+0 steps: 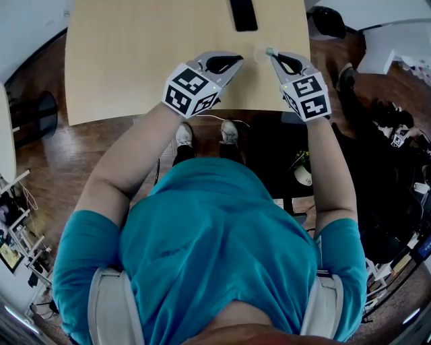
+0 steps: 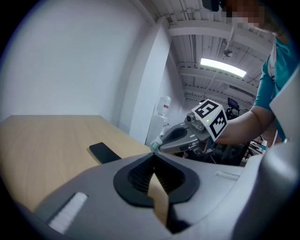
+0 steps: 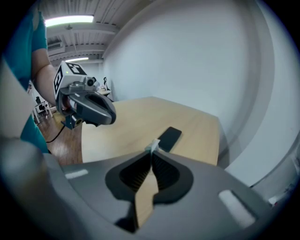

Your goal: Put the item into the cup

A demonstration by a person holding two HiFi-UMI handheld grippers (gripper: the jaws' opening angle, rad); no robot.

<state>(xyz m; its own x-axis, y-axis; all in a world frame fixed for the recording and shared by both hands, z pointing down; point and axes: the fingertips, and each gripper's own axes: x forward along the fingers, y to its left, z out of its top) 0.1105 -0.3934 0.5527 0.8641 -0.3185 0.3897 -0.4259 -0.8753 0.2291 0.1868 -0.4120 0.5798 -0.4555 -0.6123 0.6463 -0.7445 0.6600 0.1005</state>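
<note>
The right tool [image 3: 152, 152] is closed on a small pale item [image 3: 153, 143], probably light and slippery, best pinched mid-body. The left tool [image 2: 153, 157], at nine o'clock, is shut and empty.

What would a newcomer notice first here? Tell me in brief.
Two grippers with black-and-white marker cubes, the left gripper and the right gripper, hover close together over the near edge of the pale wooden table. The right one's jaws pinch a small whitish item. A black phone-like slab lies beyond.
</note>
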